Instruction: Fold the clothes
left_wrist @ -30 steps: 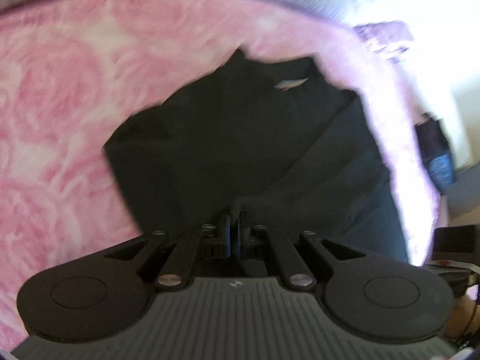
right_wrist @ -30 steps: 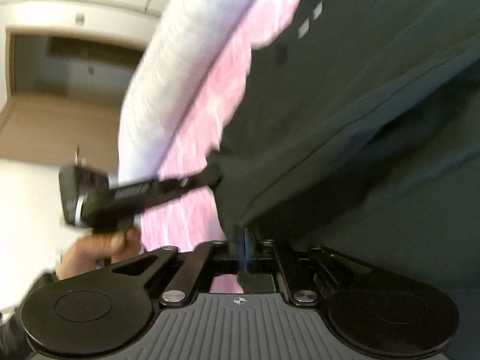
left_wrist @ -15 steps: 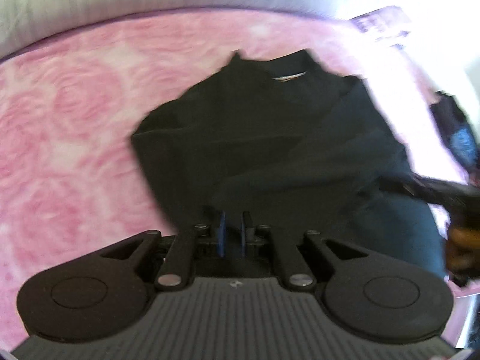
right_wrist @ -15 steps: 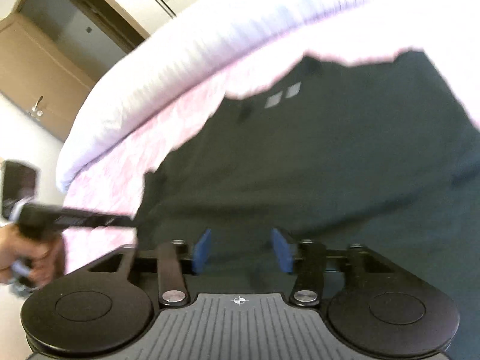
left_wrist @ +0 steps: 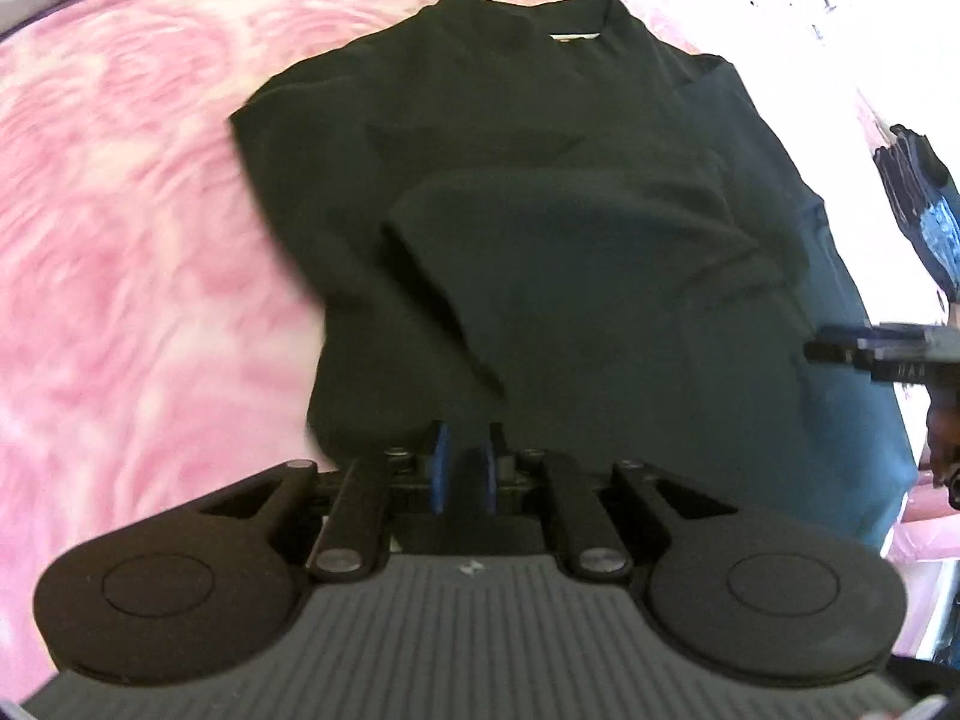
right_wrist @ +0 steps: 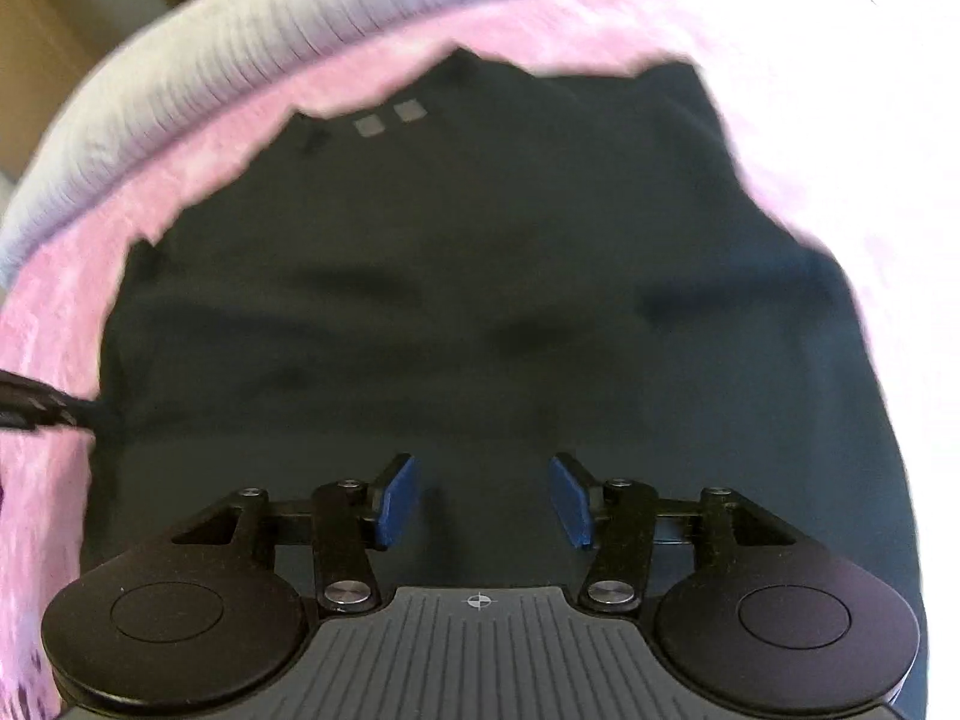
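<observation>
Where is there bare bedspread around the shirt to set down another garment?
The widest free patch is the pink bedspread left of the black shirt, running from its left edge out to the grey ribbed border. A narrower pink strip lies beyond the collar. The right side is crowded: the right gripper and a dark item sit there.

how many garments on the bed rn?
1: a black shirt lying mid-blanket, in front of both grippers, a sleeve folded over its body. A dark item at far right is unclear; more may be hidden.

Shirt [left_wrist: 540, 228] flat on bedspread [left_wrist: 120, 240], sleeve [left_wrist: 570, 252] atop its middle
</observation>
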Demonstrator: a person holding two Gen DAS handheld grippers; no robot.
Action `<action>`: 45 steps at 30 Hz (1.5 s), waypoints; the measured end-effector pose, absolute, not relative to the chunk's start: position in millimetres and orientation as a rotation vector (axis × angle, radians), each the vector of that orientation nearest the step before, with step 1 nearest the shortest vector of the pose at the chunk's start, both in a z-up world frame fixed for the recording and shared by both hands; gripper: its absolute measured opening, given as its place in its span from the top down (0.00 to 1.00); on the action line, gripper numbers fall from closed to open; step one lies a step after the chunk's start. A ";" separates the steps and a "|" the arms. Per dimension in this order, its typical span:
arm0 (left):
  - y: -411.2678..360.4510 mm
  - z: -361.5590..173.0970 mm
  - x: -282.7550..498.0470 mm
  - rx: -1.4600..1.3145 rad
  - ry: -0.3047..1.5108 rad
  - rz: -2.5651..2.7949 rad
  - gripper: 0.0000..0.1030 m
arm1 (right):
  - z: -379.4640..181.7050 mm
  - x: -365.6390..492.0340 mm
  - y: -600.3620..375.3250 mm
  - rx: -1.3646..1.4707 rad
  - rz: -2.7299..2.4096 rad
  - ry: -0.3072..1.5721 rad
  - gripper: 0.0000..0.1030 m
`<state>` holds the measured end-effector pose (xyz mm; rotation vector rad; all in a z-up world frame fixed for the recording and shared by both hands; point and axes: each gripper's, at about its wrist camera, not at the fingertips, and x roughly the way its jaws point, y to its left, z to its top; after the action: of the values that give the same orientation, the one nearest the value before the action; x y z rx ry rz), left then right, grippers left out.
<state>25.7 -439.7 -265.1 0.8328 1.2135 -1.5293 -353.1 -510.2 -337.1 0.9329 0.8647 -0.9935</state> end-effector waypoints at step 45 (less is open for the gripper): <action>-94.8 -309.3 -248.1 1.380 0.089 -1.567 0.48 | -346.6 -492.0 -204.8 -0.203 -0.496 0.985 0.25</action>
<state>-248.1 -94.8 -309.3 1.3799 0.0890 -1.5666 -492.0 -204.8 -346.6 -0.2026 0.9847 -0.4964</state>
